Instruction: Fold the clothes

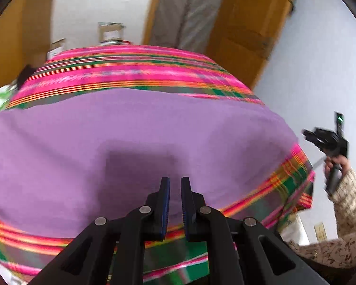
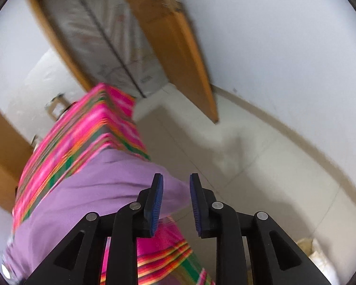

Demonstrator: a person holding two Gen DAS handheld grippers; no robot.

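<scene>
A purple garment (image 1: 135, 142) lies spread flat on a table under a pink, green and orange striped cloth (image 1: 130, 71). My left gripper (image 1: 175, 180) hovers over the garment's near part, its blue pads a narrow gap apart with nothing between them. At the table's right side my right gripper (image 1: 308, 134) is off the cloth, held in a hand with a patterned sleeve (image 1: 348, 201). In the right wrist view the right gripper (image 2: 176, 178) stands open and empty above the purple garment's corner (image 2: 95, 190), with the striped cloth (image 2: 83, 130) beyond.
A wooden door (image 2: 173, 47) stands ajar beyond the table, next to a doorway (image 2: 102, 35). Pale tiled floor (image 2: 249, 166) lies right of the table. A clear jar (image 1: 110, 33) and boxes (image 1: 57, 47) are behind the table's far edge.
</scene>
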